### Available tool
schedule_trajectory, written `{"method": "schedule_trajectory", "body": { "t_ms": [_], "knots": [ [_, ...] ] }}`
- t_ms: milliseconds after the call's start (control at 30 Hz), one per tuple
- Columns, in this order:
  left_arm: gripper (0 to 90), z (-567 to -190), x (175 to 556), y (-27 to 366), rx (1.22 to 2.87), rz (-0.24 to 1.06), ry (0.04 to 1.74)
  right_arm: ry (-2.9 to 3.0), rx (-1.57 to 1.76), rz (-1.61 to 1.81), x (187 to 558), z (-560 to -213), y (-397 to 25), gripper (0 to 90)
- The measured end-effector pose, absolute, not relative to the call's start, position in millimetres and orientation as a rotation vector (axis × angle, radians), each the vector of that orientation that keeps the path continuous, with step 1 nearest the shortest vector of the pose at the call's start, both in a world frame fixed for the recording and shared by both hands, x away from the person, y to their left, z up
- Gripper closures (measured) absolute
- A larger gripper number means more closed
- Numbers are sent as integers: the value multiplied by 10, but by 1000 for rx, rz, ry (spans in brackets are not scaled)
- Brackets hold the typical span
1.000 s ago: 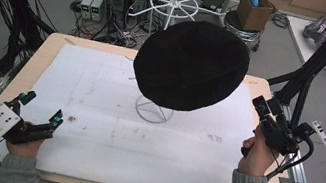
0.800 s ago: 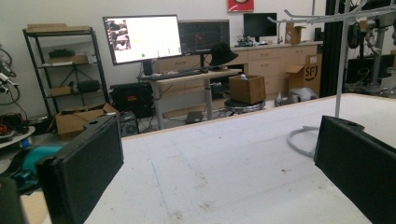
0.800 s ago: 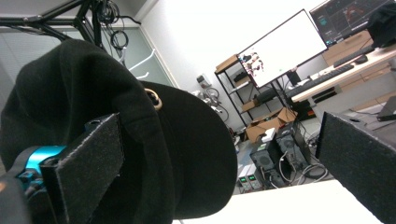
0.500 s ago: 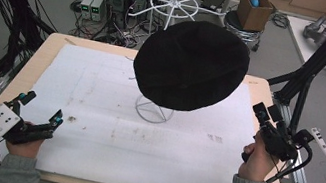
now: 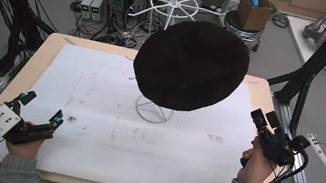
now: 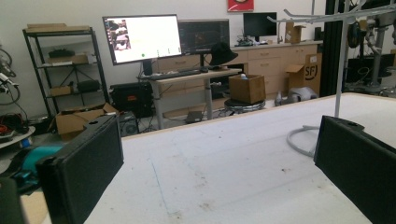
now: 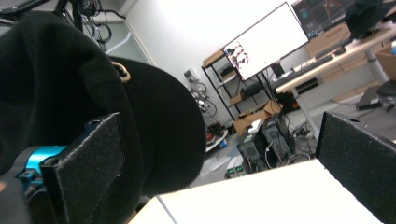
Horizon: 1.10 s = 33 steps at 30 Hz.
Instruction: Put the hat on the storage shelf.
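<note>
Landmark: a white wire stand [image 5: 153, 111] rises from the middle of the white table [image 5: 94, 125], and everything below is placed against it.
Hat: a black hat [image 5: 191, 65] sits on top of the stand, tipped toward the person, clear of the table.
Right gripper: the right gripper [image 5: 264, 120] is off to the stand's right, raised and angled up at the hat, jaws wide with nothing between them; its own view has the brim [image 7: 159, 135] close by.
Left gripper: the left gripper [image 5: 41, 108] lies low, well to the stand's near left, jaws wide and empty.
Step, as I judge it: reaching for the hat.
Doing it well: come in at the brim's edge, pinch cloth only, and lift straight up so the light stand does not tip.
</note>
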State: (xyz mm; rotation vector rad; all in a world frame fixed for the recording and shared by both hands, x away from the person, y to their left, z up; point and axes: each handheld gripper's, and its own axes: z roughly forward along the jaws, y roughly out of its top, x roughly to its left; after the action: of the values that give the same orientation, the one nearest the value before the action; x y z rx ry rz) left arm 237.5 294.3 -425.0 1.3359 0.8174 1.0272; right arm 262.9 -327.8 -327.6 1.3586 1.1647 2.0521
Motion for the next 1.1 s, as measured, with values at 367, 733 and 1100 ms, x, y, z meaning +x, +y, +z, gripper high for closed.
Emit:
{"method": "schedule_trajectory", "body": {
  "t_ms": [367, 733, 1100],
  "knots": [
    [17, -4251, 2377, 2935, 1337, 1030, 816, 1153, 1375, 2030, 2617, -3386, -3314, 6],
    [17, -4255, 2394, 2940, 1330, 1019, 816, 1175, 1397, 1953, 2583, -3431, -3306, 6],
    [17, -4258, 2399, 2947, 1330, 1018, 822, 1211, 1402, 1801, 2598, -3455, -3258, 7]
  ]
}}
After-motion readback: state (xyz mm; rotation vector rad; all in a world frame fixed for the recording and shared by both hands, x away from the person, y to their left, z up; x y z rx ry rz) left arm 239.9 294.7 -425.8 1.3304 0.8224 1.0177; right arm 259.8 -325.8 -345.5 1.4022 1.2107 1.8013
